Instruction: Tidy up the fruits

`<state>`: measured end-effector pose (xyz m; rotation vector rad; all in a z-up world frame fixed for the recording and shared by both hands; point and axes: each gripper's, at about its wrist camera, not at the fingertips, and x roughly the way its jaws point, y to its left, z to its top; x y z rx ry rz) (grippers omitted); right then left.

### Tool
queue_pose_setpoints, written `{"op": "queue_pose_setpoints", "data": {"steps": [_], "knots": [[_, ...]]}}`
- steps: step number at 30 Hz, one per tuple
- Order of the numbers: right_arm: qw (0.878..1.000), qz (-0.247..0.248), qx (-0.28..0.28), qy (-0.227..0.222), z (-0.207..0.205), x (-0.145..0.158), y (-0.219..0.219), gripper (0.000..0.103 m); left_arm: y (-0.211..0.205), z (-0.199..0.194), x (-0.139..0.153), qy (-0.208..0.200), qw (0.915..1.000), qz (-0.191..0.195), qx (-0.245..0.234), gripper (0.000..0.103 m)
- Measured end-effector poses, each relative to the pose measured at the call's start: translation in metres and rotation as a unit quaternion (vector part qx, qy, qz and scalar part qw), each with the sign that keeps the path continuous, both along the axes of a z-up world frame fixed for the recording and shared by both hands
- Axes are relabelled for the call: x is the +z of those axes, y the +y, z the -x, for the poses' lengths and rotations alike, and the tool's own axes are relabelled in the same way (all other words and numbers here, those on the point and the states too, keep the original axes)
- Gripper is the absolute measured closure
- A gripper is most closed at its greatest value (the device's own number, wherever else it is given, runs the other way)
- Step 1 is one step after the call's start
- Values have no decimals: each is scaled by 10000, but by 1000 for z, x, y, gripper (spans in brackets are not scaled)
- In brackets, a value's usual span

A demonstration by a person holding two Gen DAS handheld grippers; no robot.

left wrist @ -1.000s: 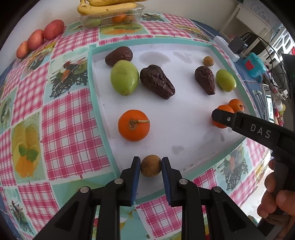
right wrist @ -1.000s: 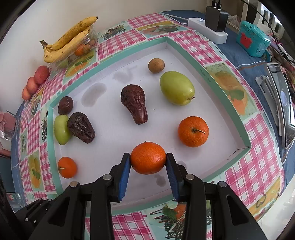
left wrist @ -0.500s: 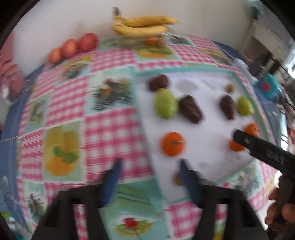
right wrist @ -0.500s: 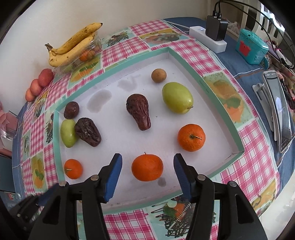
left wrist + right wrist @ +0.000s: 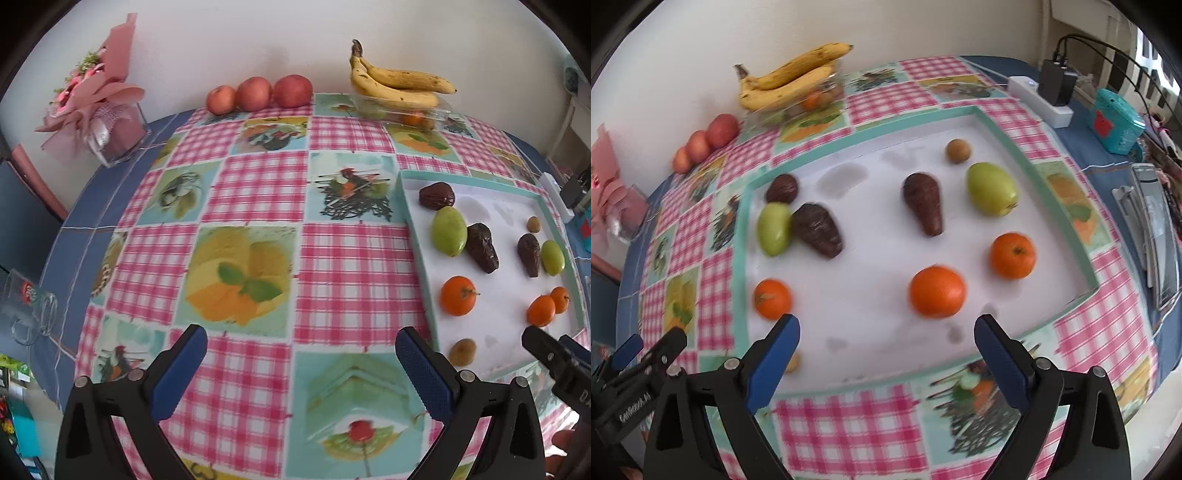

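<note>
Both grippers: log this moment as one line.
left gripper: jaws opening, empty | right gripper: jaws opening, empty | round orange tangerine: on white tray, ahead of right gripper

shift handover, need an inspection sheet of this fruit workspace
surface: checked cloth on the table, white tray on it
job's things: in tray, three oranges, two green fruits, three dark fruits, two small brown fruits
clutter: bananas on clear box, apples, glass, bouquet
grippers: left gripper and right gripper opening, nothing between jaws
cables: black leads at charger on power strip
surroundings: pale wall
</note>
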<state>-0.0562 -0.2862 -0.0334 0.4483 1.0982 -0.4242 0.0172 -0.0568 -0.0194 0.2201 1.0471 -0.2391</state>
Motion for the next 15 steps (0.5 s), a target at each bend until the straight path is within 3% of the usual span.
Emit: {"op": "queue_pose_setpoints", "data": {"steps": [5, 10, 15], "knots": [[9998, -68, 200, -38, 13, 0, 21, 7, 8, 13, 12, -298, 9992, -257, 10, 0], [9993, -96, 358, -62, 23, 2, 33, 7, 10, 23, 18, -594, 9943, -887, -32, 0], [9990, 72, 402, -199, 28, 14, 39, 7, 23, 24, 20, -394, 9961, -788, 93, 0]]}}
